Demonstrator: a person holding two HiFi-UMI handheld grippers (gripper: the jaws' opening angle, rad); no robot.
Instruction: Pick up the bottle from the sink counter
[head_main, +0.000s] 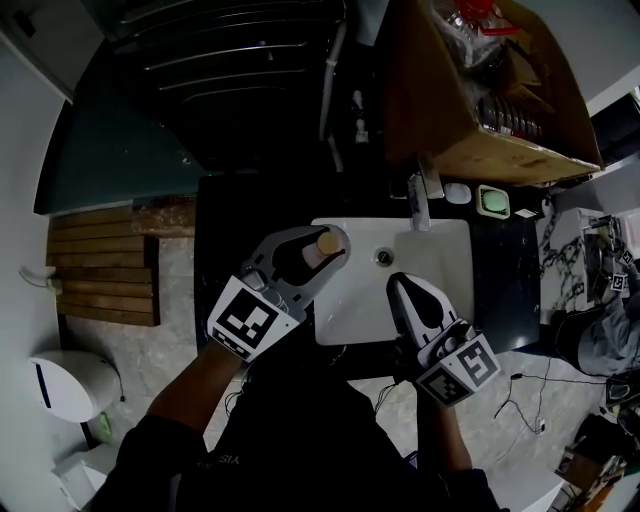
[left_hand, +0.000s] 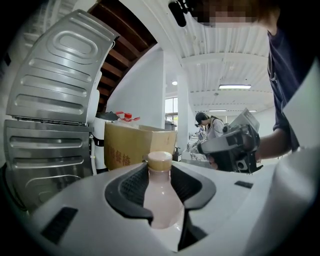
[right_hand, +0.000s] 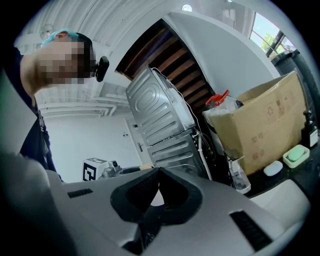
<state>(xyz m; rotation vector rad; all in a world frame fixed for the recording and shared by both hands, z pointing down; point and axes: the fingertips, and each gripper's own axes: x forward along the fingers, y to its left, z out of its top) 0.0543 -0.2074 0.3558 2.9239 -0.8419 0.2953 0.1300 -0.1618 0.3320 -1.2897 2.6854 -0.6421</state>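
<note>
The dark bench is carrying a white sink, and a cardboard box is standing behind the tap. You are holding your left tool over the sink's far left corner. Its jaws are gripping a pale pink bottle between the pads, with the tan cap showing at the jaw tips. You are holding your right tool over the sink's near part, jaws closed together on nothing. A small green soap dish is sitting on the bench beside the tap.
</note>
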